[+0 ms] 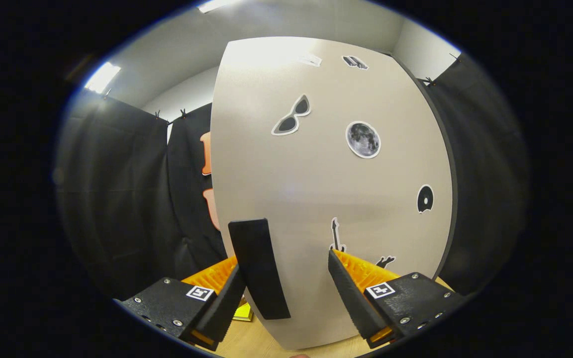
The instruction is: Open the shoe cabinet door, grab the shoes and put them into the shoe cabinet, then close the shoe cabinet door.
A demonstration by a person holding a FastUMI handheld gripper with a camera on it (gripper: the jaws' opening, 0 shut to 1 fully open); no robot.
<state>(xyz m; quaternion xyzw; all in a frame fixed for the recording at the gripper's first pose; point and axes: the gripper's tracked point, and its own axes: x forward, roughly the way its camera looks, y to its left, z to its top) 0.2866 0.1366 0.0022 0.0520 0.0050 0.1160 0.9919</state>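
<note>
One shoe cabinet door (326, 189) stands just ahead of the gripper (286, 288), its black handle (259, 268) between the spread fingers, nearer the left one. Six stickers dot the door, including sunglasses (291, 115) and a moon (362, 139) above the handle. Black cloth hangs behind.

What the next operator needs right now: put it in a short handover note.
Gripper: open, fingers either side of the black handle on the cabinet door, not clamped on it.
Door: stickered panel just ahead of the fingers; cannot tell if it is fully shut.
Done: handle lined up.
Left: unclear whether the shoes are stowed yet; check, then finish and close the door.
</note>
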